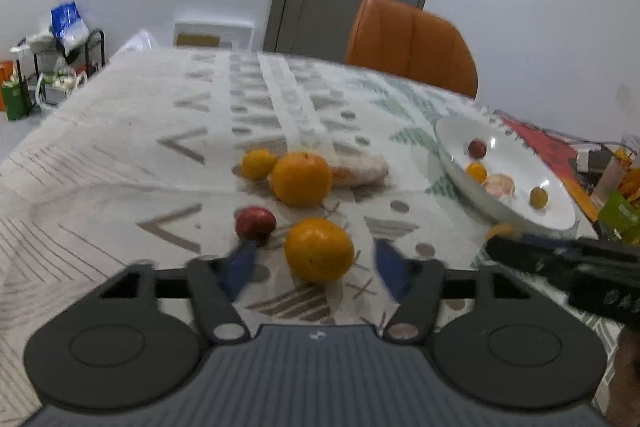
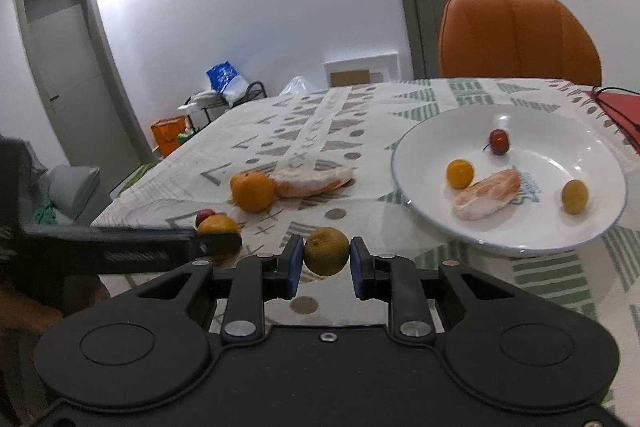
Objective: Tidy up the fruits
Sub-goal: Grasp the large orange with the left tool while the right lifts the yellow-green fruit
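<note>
Surface (image 2: 460, 279) under a patterned cloth, orange chair (image 2: 516, 39) at 12 o'clock beyond its far edge. White plate (image 2: 600, 231) at 2 o'clock in the right wrist view, holding a peeled segment (image 2: 486, 197), a small orange (image 2: 460, 173), a yellowish fruit (image 2: 574, 196) and a red one (image 2: 499, 142) — all apart save segment and small orange, just beside each other. Left of the plate, loose on the cloth: two oranges (image 1: 301, 179) (image 1: 319, 249), a wrapped piece (image 1: 362, 171), a lemon (image 1: 258, 163), a red fruit (image 1: 255, 222). Left tool (image 1: 316, 267) spread wide, near orange between its blue pads, not touching. Right tool (image 2: 326, 263) clamped on a dull green-brown fruit (image 2: 326, 251), pads pressed to both sides, short of the plate's near rim at 7 o'clock from it.
</note>
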Demonstrator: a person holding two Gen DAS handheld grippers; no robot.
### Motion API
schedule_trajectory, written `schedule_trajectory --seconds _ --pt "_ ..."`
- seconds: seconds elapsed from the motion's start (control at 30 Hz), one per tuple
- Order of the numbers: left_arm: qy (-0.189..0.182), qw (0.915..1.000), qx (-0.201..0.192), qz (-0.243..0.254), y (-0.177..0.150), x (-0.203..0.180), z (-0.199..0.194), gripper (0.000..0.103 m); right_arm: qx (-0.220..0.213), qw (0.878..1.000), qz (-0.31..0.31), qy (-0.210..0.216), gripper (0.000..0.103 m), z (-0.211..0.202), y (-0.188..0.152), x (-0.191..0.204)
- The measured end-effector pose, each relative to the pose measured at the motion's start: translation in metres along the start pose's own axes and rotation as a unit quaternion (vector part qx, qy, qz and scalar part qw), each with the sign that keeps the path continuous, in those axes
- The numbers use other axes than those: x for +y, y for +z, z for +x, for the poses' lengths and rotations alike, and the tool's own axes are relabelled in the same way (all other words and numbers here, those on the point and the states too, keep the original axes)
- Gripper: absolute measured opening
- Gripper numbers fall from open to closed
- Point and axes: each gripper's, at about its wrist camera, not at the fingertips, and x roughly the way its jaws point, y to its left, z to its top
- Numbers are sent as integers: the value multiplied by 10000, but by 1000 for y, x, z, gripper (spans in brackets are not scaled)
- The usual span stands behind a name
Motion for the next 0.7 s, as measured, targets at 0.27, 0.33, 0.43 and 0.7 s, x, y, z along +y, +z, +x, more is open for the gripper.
schedule_trajectory --seconds 0.27,0.33,0.43,0.7 --pt "-87 9998 -123 102 7 -18 -4 36 -250 9991 270 -188 23 -16 0 -28" --pt "-137 9998 -111 118 8 -23 -4 36 -305 9987 351 -230 23 -19 -1 -35" --pt "-155 9995 -149 228 11 -32 -2 36 -369 9979 448 -288 23 -23 -2 -44" --pt "-181 9985 -284 442 19 -54 2 36 -528 9955 662 -436 23 -33 -3 -66"
